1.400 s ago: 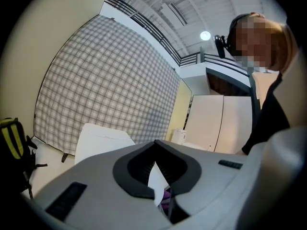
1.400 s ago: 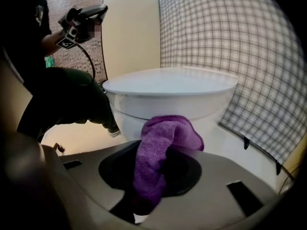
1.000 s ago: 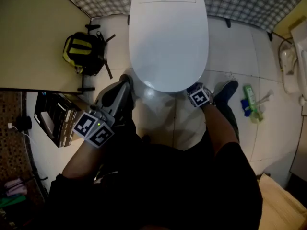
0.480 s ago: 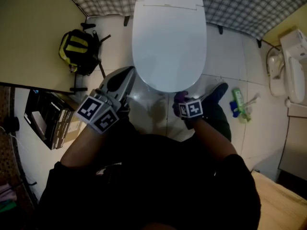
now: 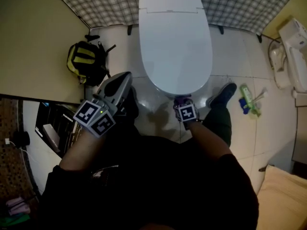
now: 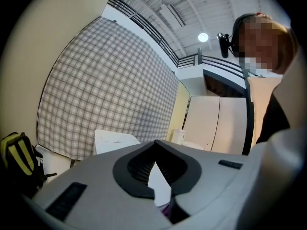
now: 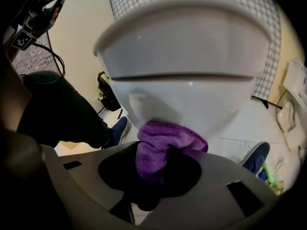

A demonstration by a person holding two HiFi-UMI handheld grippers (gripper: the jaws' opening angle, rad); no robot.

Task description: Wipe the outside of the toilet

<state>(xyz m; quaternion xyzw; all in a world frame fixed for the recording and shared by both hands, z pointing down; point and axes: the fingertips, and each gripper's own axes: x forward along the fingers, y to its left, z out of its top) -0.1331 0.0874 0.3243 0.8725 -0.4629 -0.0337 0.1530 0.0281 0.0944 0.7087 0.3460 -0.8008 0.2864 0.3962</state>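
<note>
The white toilet stands with its lid down at the top middle of the head view. My right gripper sits at the front of the bowl, shut on a purple cloth. In the right gripper view the cloth bunches out of the jaws of the right gripper and presses against the lower front of the toilet bowl. My left gripper hovers left of the bowl, apart from it. In its own view the left gripper has its tips together with nothing held, pointing toward the toilet.
A yellow and black backpack lies on the floor left of the toilet. A green bottle lies at the right, near a white fixture. The person's shoe stands right of the bowl. A checked wall is behind.
My right gripper slid with the purple cloth from the bowl's front right toward the front middle. The left gripper stayed about where it was.
</note>
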